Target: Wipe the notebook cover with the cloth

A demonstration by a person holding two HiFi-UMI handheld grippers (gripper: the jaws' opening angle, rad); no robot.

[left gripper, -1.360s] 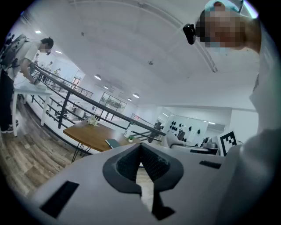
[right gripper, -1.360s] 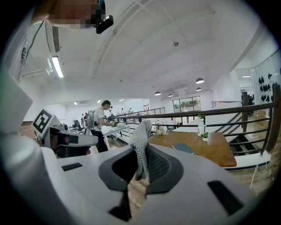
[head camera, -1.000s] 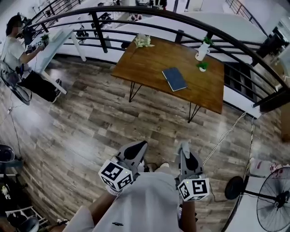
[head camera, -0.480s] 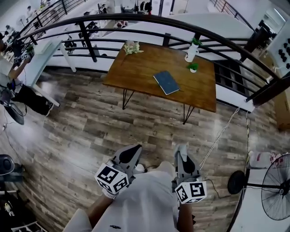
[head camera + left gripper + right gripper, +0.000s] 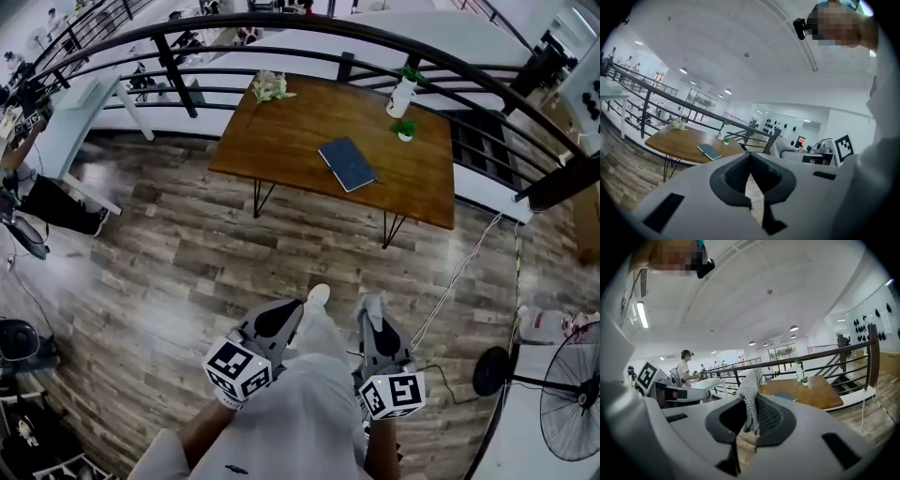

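We see a bench (image 5: 291, 141) beside a railing (image 5: 172, 70), bearing a vase (image 5: 401, 96), a small plant (image 5: 405, 130) and flowers (image 5: 270, 87); a fan (image 5: 570, 392) stands well apart.

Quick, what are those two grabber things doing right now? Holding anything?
Left gripper: closed, empty.
Right gripper: closed on the cloth.

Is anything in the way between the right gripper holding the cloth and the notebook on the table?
Nothing visible does. Only bare wood floor lies between the right gripper, shut on the cloth, and the table. The notebook lies uncovered on it, apart from the small plant behind.
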